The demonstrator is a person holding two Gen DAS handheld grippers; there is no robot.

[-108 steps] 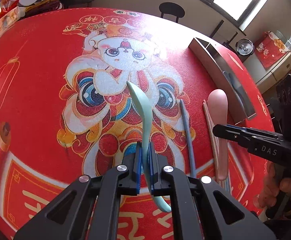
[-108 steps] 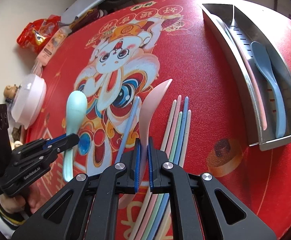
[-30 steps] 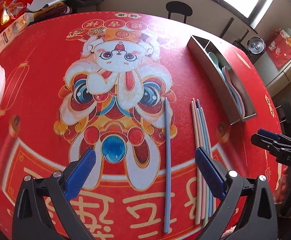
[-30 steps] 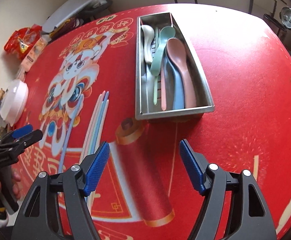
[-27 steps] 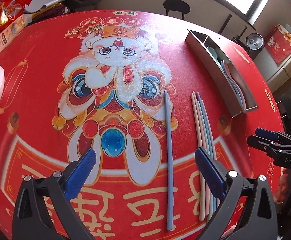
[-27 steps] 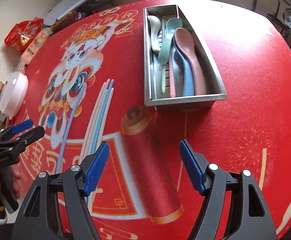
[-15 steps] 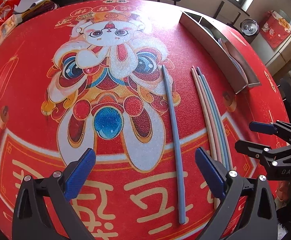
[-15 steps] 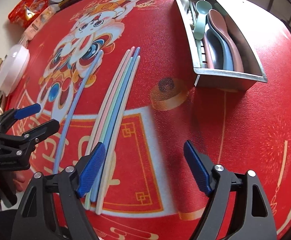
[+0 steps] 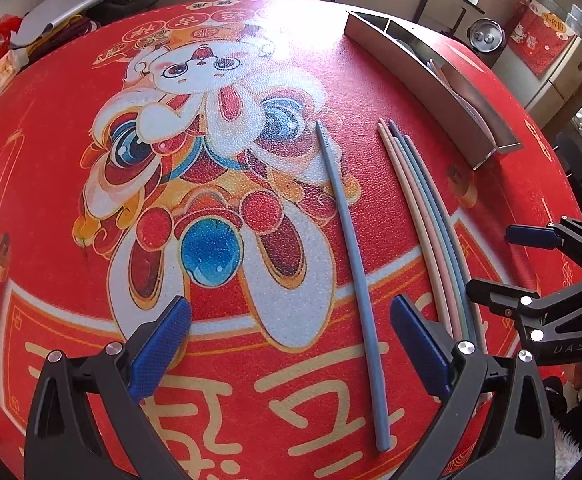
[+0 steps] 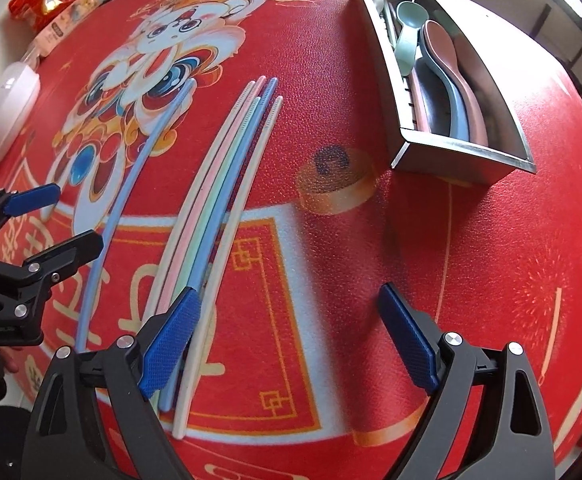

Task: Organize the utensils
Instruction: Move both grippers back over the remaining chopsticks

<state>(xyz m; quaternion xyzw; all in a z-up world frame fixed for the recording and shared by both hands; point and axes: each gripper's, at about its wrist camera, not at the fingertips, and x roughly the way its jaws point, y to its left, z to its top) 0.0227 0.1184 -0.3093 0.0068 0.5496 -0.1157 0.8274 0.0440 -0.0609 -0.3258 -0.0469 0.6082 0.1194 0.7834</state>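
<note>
A single blue chopstick (image 9: 351, 248) lies on the red mat, apart from a bundle of several pastel chopsticks (image 9: 431, 232) to its right. My left gripper (image 9: 291, 344) is open and empty, low over the near end of the blue chopstick. In the right wrist view the blue chopstick (image 10: 131, 196) and the bundle (image 10: 219, 208) lie left of centre. My right gripper (image 10: 287, 340) is open and empty, its left finger over the bundle's near ends. The steel tray (image 10: 463, 160) holds pink, blue and green spoons (image 10: 447, 64).
The steel tray also shows at the far right in the left wrist view (image 9: 443, 80). A white bowl (image 10: 3, 112) and snack packets (image 10: 51, 4) sit at the table's left edge. The right gripper shows in the left wrist view (image 9: 531, 268), the left gripper in the right wrist view (image 10: 39, 220).
Both grippers have let go of their spoons, which now lie in the tray. Both have opened and moved down toward the chopsticks over the last second.
</note>
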